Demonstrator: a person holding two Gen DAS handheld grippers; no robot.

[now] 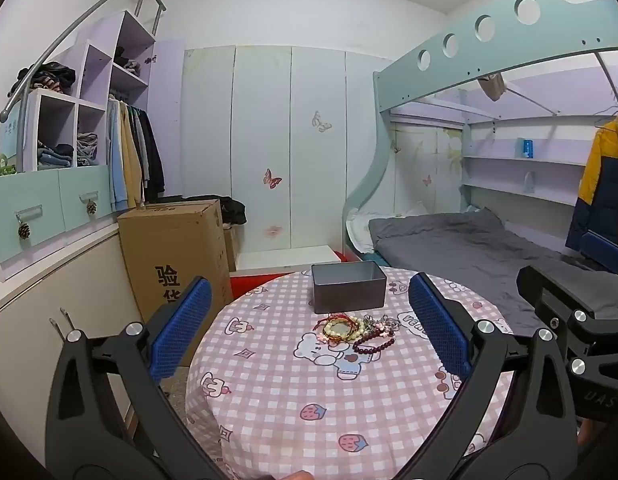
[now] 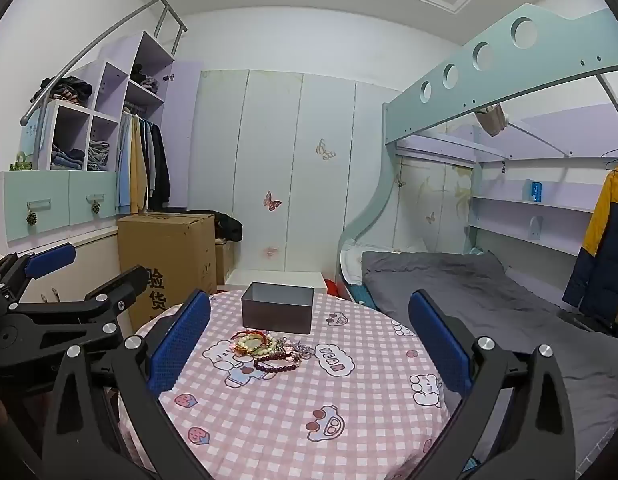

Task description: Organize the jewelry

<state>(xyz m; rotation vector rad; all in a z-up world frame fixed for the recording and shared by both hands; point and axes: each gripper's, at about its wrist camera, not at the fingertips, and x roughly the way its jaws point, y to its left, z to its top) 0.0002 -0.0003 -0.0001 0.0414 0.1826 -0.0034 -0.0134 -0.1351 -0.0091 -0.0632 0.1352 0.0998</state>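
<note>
Cardboard box: stands on the floor at far left, beside the table, printed characters on its front
Left gripper: held above the near edge of the table, jaws wide open with nothing between the blue pads; it also shows at the left edge of the right wrist view
Table: round, covered by a pink checked cloth with bears and strawberries
Jewelry pile: lies on the cloth near the middle of the table, just near of the grey box and apart from it; neither gripper touches it
Beige bead bracelet: at the left of the pile, with red cord beside it
Dark red bead bracelet: at the near right of the pile, silver pieces tangled behind it
Grey box: rectangular, lidless, upright at the far side of the table; its inside cannot be seen
Right gripper: held over the near right of the table, jaws wide open and gripping nothing
Bed: grey bedding, to the right beyond the table
</note>
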